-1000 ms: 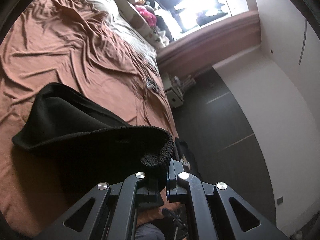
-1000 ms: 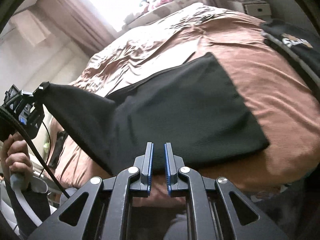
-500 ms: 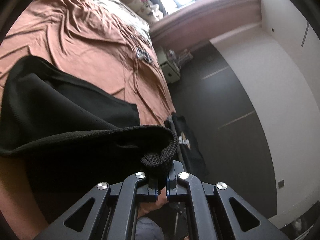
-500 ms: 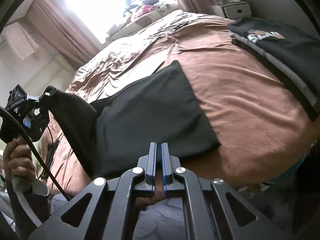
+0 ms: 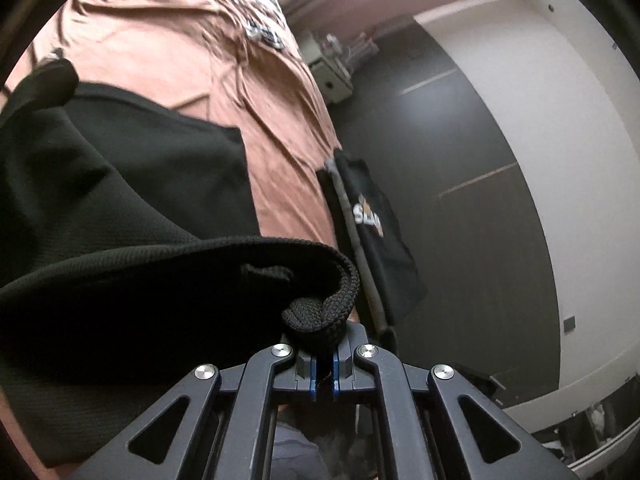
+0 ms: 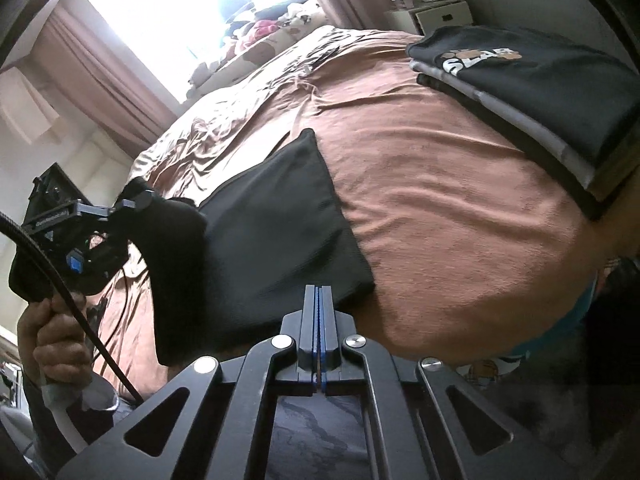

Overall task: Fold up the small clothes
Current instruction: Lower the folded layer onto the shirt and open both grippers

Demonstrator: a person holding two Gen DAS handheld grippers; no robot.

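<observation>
A small black knit garment (image 6: pixel 276 216) lies on the brown bedspread (image 6: pixel 440 200), its left part lifted off the bed. My left gripper (image 5: pixel 324 344) is shut on the garment's thick ribbed hem (image 5: pixel 320 312), and the cloth (image 5: pixel 120 208) drapes away to the left. In the right wrist view the left gripper (image 6: pixel 132 204) holds that raised corner, with a hand (image 6: pixel 52 344) on its handle. My right gripper (image 6: pixel 319 300) is shut with nothing between its fingers, just in front of the garment's near edge.
A folded black shirt with a white and orange print (image 6: pixel 532 80) lies on a stack at the bed's right edge, also seen as the folded shirt (image 5: pixel 372 232). A white nightstand (image 6: pixel 436 16), curtains (image 6: pixel 108 80) and a bright window stand beyond. Dark floor (image 5: pixel 460 200) runs beside the bed.
My left gripper has carried the lifted hem rightward and lower over the garment. My right gripper has closed its narrow gap and shifted right; the flat part of the garment looks narrower.
</observation>
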